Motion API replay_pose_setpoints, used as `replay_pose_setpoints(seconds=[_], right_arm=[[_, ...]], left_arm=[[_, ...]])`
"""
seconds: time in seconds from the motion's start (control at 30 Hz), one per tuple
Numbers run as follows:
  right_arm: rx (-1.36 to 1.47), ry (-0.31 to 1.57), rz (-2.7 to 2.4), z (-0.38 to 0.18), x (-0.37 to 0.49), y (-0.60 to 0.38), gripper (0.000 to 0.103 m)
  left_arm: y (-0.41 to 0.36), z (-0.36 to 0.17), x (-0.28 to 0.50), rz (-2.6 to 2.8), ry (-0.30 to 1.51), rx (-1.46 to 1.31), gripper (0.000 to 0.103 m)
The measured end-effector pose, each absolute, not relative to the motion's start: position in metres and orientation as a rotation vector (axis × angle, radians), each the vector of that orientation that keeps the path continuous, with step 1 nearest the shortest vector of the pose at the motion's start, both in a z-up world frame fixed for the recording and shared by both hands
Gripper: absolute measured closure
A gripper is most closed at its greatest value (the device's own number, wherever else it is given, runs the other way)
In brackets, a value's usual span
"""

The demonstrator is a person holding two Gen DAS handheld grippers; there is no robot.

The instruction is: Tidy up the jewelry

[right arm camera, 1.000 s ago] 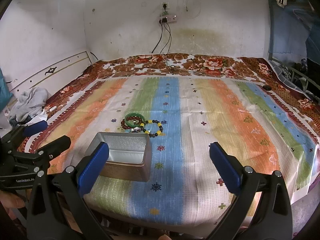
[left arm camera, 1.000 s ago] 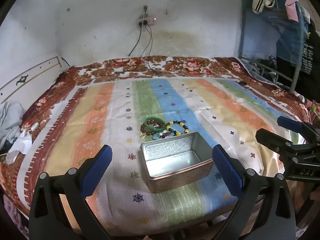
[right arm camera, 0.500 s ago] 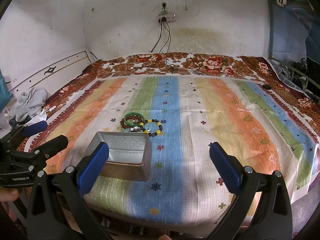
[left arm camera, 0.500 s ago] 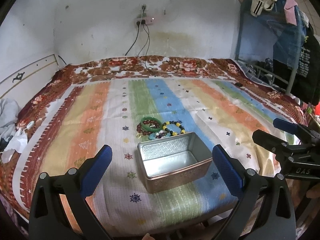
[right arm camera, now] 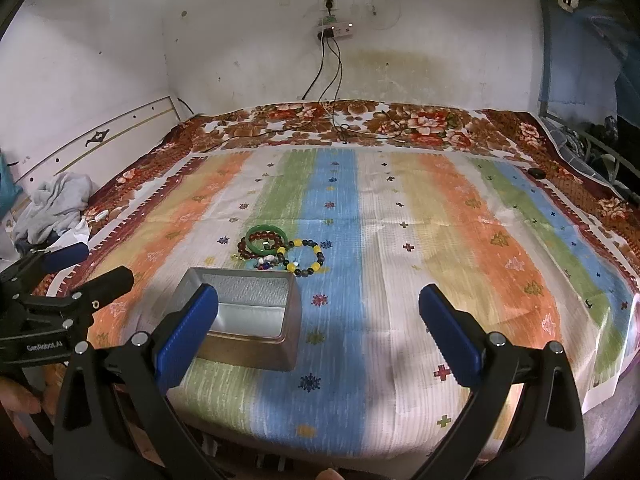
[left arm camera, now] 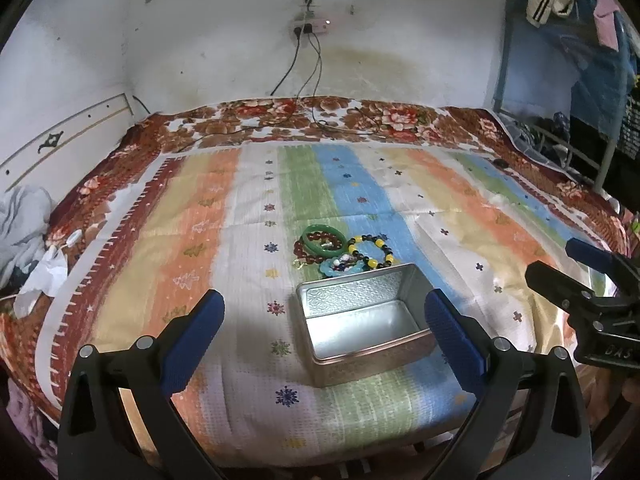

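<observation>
Nearest the cameras, the left hand-held gripper [left arm camera: 324, 320] and right hand-held gripper [right arm camera: 318, 320] are both held spread wide and grasping nothing, above the bed's near edge. The open metal tin [left arm camera: 362, 318] (empty inside) could be nudged or slid on the soft striped bedspread [right arm camera: 460, 240] by a careless reach over it. Just beyond, the overlapping bracelets [left arm camera: 342, 251] lie tangled, so several might be dragged together.

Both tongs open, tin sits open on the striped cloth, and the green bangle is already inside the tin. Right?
Not quite. The green bangle is not inside the tin; it lies on the striped cloth just behind it, piled with the beaded bracelets. The left wrist view shows the tin holding nothing. Left tongs and right tongs are open.
</observation>
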State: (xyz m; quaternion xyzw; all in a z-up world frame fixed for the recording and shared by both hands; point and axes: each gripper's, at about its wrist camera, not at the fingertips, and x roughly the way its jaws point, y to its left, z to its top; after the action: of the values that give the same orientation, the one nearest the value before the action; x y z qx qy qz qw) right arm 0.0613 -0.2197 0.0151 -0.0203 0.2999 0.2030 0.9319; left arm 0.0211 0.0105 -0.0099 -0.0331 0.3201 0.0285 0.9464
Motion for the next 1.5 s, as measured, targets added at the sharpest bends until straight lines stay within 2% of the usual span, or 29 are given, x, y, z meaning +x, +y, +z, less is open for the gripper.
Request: replay_pose_setpoints(seconds=[0.63,1.43,1.5], right_arm=[[-0.068,0.703,0.391,0.025,0.104,-0.204,0.004],[-0.110,0.894,0.412,-0.003,0.191,-0.177,0.004],[-0.110,0.913,0.416,-0.006,0.198,-0.174,0.004]], left_arm=[[0.034,0.001,0.058,0.106,0.730,-0.050,0.006],[0.073,-0.032,0.153,0.063,0.913,-0.120,0.006],[0.075,-0.036,0.161,0.049,0.940,-0.139,0.012]])
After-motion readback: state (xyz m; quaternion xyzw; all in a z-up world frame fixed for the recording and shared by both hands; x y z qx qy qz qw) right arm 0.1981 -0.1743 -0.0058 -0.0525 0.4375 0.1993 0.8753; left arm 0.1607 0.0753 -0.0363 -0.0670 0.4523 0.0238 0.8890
